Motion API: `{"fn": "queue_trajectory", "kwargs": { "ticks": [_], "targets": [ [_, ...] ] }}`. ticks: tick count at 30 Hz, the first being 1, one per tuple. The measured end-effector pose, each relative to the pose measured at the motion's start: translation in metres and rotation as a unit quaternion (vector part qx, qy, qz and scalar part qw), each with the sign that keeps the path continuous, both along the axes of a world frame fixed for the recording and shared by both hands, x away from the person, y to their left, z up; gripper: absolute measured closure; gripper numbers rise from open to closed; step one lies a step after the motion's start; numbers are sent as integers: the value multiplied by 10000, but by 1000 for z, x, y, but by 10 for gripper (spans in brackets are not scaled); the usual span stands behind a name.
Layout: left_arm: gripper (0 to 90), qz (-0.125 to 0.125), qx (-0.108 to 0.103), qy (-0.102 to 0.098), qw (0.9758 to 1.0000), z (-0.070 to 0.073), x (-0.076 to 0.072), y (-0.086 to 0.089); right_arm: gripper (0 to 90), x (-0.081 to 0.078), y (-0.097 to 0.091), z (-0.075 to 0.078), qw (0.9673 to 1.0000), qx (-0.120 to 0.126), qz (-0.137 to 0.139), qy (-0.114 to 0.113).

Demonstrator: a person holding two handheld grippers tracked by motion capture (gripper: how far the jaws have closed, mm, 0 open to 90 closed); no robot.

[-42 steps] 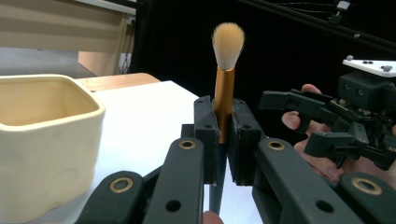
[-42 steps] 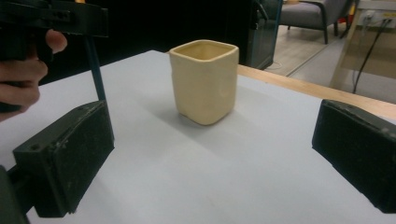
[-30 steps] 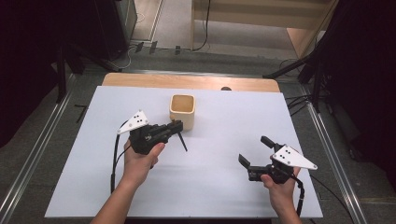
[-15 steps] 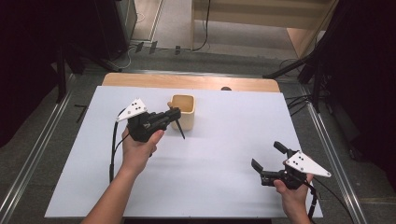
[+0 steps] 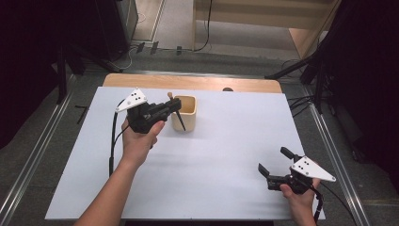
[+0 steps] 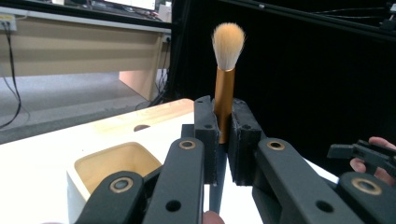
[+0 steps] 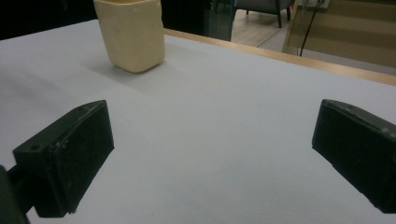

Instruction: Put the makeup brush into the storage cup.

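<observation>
Moved since earlier: left gripper is carried up to the cup; right gripper is drawn back toward the table's near right corner.
High view: brush is held upright just in front of the cup.
Left gripper view: jaws are clenched on the brush, bristles up, cup lower left.
Right gripper view: jaws are released over the white table; cup stands far left.

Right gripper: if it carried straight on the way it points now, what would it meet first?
Probably nothing nearby: the right gripper, open, points over bare white table. The cream cup stands left of that line, though depth is hard to judge.
</observation>
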State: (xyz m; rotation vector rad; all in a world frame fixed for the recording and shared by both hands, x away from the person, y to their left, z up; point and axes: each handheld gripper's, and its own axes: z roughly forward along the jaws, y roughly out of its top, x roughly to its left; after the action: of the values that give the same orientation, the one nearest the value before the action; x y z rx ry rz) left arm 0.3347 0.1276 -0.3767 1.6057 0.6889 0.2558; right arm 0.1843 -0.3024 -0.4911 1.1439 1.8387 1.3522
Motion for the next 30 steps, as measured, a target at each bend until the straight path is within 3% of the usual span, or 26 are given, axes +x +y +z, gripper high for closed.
{"fn": "queue_trajectory", "kwargs": {
  "ticks": [17,30],
  "targets": [
    [850,204,-166,-208,9994,10,9,1,0,2,2,-8,9999,-70,27,85],
    [850,443,-115,-351,9983,14,25,-1,0,2,2,-8,9999,-82,32,78]
  ]
}}
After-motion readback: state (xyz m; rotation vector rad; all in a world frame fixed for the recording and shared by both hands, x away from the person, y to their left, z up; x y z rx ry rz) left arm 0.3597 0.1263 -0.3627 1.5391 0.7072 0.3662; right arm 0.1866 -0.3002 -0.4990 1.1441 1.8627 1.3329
